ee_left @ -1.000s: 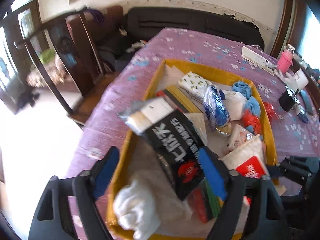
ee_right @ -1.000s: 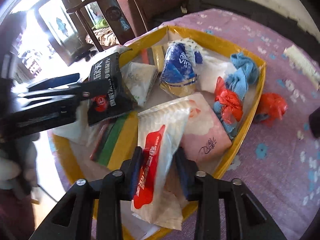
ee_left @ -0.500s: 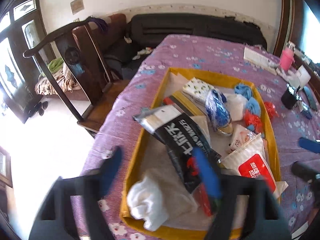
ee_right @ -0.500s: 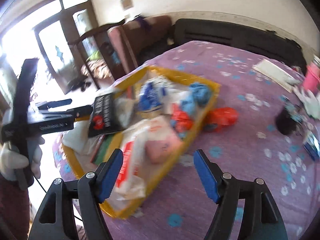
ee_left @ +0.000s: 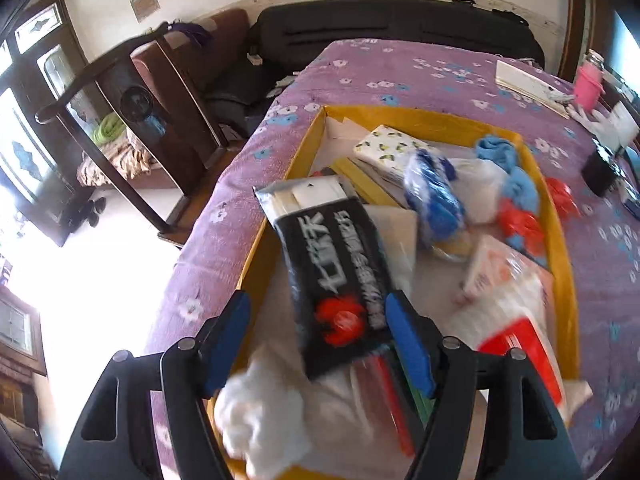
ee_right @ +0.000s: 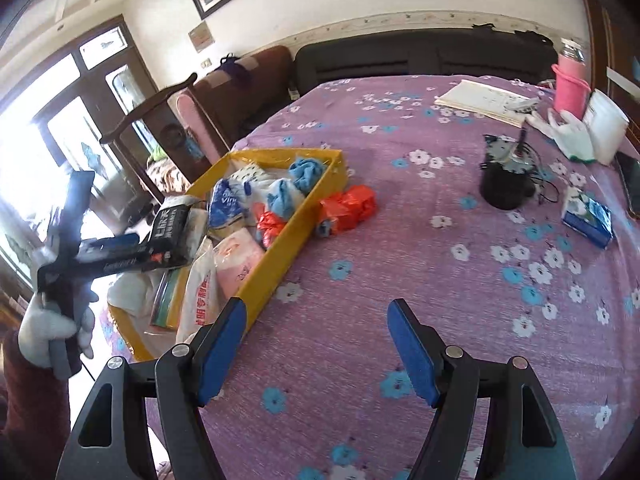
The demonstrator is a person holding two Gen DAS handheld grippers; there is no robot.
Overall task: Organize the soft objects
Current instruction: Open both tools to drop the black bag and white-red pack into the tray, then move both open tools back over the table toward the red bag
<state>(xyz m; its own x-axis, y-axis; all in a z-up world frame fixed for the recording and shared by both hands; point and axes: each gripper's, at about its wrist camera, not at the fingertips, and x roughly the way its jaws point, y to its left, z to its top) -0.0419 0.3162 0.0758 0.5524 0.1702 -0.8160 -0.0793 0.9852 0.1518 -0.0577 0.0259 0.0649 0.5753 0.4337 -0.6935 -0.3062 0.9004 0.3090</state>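
Observation:
A yellow tray (ee_left: 565, 264) (ee_right: 280, 258) on the purple table holds soft packs, cloths and bags. My left gripper (ee_left: 318, 340) is open over its near end. A black tissue pack (ee_left: 338, 268) (ee_right: 170, 232) lies between the fingers, touching the right one; whether it is gripped I cannot tell. A white cloth (ee_left: 264, 412) lies under it. My right gripper (ee_right: 314, 350) is open and empty above the bare tablecloth, right of the tray. The red-and-white tissue pack (ee_right: 198, 300) (ee_left: 516, 320) lies at the tray's near end. An orange bag (ee_right: 352, 206) sits outside the tray.
A black cup (ee_right: 506, 182), blue tissue pack (ee_right: 588, 218), white glove (ee_right: 568, 134), papers (ee_right: 484, 100) and pink bottle (ee_right: 570, 82) stand at the table's far right. A wooden chair (ee_left: 132, 120) stands left of the table.
My right gripper let go of the red-and-white tissue pack, opened and swung right and back from the tray. The left gripper lifted, then came down around the black pack again.

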